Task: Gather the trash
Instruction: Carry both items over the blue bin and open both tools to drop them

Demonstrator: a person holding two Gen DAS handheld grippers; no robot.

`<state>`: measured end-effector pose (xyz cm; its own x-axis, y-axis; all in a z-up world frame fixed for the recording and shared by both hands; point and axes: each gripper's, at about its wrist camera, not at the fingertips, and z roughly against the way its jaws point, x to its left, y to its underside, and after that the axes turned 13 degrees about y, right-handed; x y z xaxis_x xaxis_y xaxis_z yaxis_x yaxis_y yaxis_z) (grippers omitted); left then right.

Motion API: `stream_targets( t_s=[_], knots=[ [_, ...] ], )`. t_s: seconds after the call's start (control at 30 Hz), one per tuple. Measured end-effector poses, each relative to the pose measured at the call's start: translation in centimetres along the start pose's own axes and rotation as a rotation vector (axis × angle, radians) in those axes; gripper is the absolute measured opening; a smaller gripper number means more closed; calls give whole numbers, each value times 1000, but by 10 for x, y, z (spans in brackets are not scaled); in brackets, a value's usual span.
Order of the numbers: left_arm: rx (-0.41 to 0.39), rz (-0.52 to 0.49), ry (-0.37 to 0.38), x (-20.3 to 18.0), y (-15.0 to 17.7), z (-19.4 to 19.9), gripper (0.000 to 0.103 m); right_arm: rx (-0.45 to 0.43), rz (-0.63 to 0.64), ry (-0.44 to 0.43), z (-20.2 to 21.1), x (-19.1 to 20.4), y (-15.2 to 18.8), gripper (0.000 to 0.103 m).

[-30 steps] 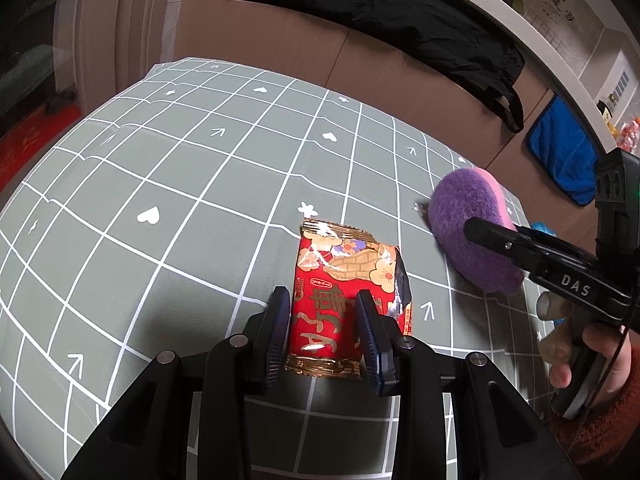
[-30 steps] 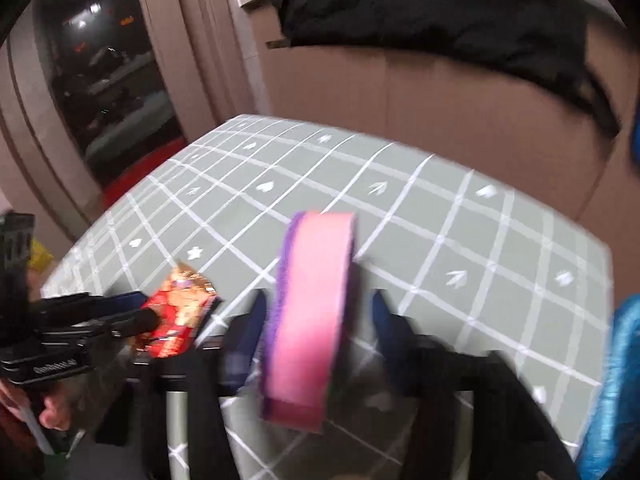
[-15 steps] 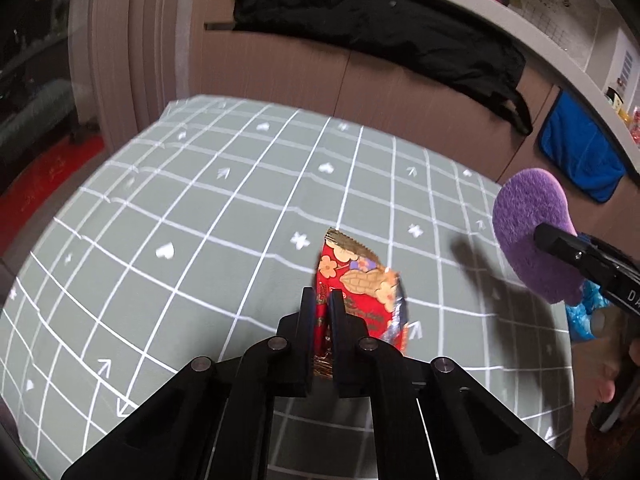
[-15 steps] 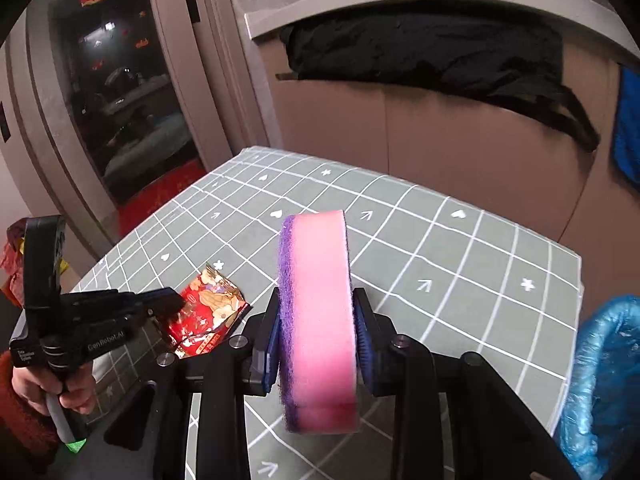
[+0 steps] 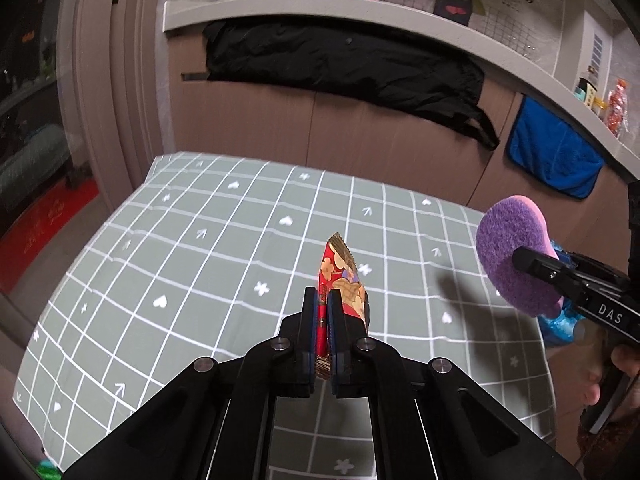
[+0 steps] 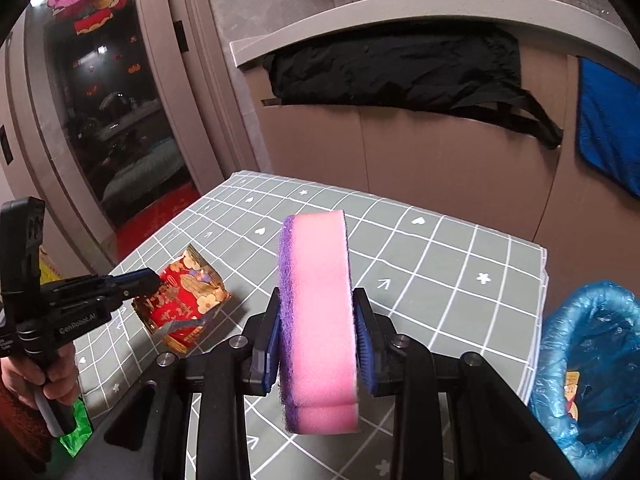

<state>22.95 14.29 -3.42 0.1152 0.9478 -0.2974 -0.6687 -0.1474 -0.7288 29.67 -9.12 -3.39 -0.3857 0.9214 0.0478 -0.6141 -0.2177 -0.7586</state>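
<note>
Since a second ago the red snack wrapper [image 5: 340, 280] has come up off the grey grid tabletop [image 5: 192, 248], the left claw [image 5: 322, 340] pinching it tight. The right claw [image 6: 316, 344] holds a pink sponge [image 6: 320, 312] edgewise. Collection is underway; next the wrapper likely goes across to the blue-lined bin [image 6: 588, 360] at the tabletop's right edge. The bin's contents are hard to make out.

The table [image 6: 460, 248] stands in front of the cabinet [image 6: 440, 152]. A bin [image 6: 592, 364] sits at the table's right edge. Above the table hang a wrapper [image 6: 188, 300], left, and a sponge [image 6: 320, 320], right.
</note>
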Motion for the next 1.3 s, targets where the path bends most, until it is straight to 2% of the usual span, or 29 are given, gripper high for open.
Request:
stream_targets(
  t_s=[0.17,0.43,0.53,0.77,1.03,1.3],
  knots=[
    [-28,-29,16,-18,-13,4,4,-30,-11,12,13,-11,-2,29],
    [-102,-102,85,-81,-44,-2,4,-92,-38,47,40,-42,-8,29],
    [-110,-126,131,-112,-52,-14,4,-125,-54,79,56,-66,-8,29],
    [-112,-198,252,-205,-60,-53,4,-198,-125,201,99,-149,0,29],
    [-25,-268,373,-293,-43,-117,4,-206,-224,369,125,-243,29,29],
    [67,-278,396,-325,-30,-170,4,-139,-296,403,102,-290,55,29]
  ],
)
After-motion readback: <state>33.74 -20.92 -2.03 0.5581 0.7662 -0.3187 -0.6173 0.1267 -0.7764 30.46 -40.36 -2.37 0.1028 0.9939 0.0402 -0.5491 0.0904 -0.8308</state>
